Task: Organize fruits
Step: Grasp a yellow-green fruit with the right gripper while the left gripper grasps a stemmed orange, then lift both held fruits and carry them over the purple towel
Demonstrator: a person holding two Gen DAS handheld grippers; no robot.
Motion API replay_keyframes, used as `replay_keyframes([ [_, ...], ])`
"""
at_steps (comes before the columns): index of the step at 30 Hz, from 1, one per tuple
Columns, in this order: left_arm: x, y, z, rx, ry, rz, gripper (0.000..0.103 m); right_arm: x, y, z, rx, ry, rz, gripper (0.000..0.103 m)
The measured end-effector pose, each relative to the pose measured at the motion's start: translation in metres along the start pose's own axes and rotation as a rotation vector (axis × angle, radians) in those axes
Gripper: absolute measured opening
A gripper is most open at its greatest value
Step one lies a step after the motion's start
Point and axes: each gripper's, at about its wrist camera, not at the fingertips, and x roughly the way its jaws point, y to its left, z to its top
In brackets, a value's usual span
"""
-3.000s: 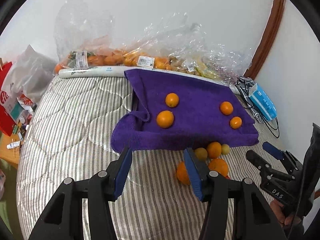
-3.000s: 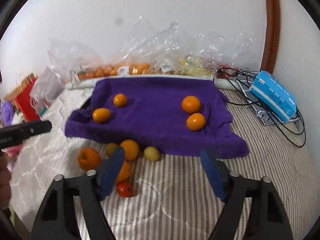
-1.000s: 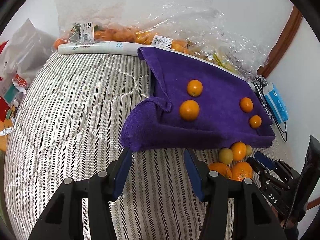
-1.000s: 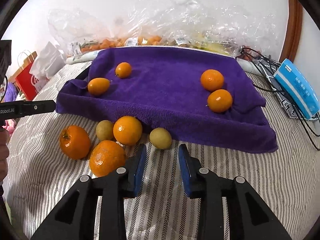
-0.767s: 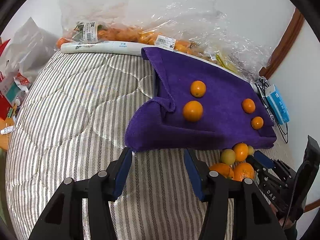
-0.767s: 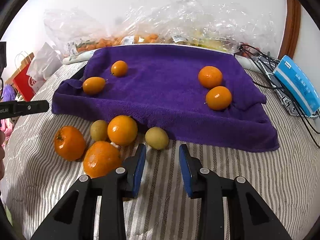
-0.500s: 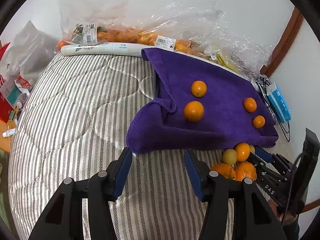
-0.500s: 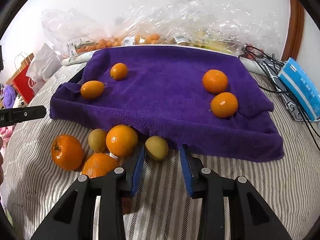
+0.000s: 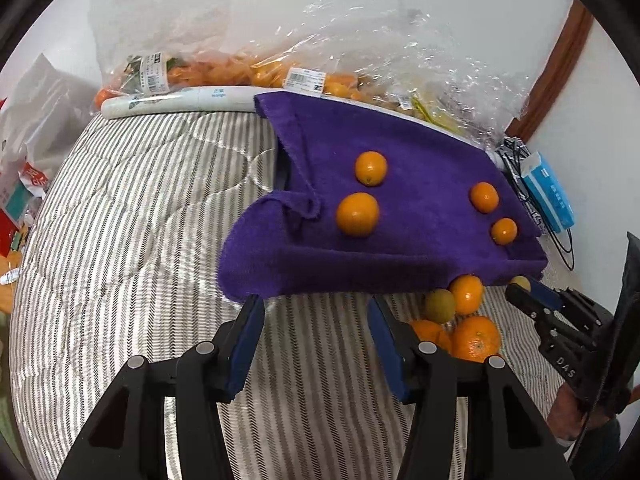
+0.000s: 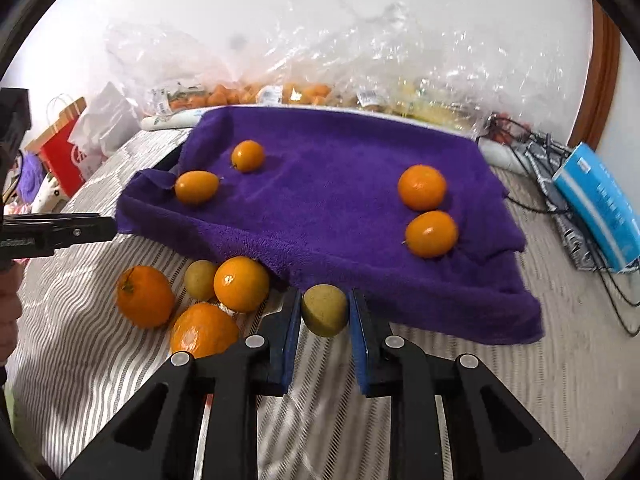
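A purple towel point(image 10: 328, 200) lies on the striped bed with two oranges point(image 10: 196, 187) at its left and two oranges point(image 10: 422, 187) at its right. In front of the towel's near edge sit three loose oranges point(image 10: 241, 284) and a yellow-green fruit point(image 10: 200, 279). My right gripper point(image 10: 324, 304) is shut on another yellow-green fruit point(image 10: 324, 310), both blue pads pressing its sides, just at the towel's edge. My left gripper point(image 9: 316, 312) hovers open over bare bedding before the towel's left corner, nothing between its fingers. The right gripper point(image 9: 528, 292) shows at the left wrist view's right side.
Clear plastic bags of fruit point(image 9: 240, 76) and a white roll point(image 9: 180, 102) line the wall behind the towel. A blue box point(image 10: 600, 196) on black cables point(image 10: 560, 184) lies to the right. A red paper bag point(image 10: 64, 156) stands off the bed's left.
My right gripper moved forward around the yellow-green fruit by the towel's edge and closed on it. The left gripper stayed nearly still, open as before.
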Motion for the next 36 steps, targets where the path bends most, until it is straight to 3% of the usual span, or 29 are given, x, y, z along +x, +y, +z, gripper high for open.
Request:
replay_keyframes([
  [10,-0.009,-0.020,-0.009,-0.011,0.025,-0.061,0.056,-0.031,-0.011,-0.016,0.061,-0.047,-0.019,0.023],
  [19,0.003,-0.054,-0.017,0.052,0.062,-0.079,0.056,-0.047,-0.025,-0.040,0.091,-0.052,-0.058,0.023],
  [28,0.027,-0.074,-0.028,0.091,0.112,-0.018,0.056,-0.049,-0.045,-0.053,0.146,-0.043,-0.085,0.023],
  [31,0.031,-0.076,-0.031,0.089,0.101,-0.001,0.042,-0.047,-0.046,-0.055,0.165,-0.035,-0.089,0.023],
  [36,0.025,-0.078,-0.035,0.102,0.091,0.003,0.042,-0.053,-0.046,-0.059,0.194,-0.044,-0.083,0.023],
])
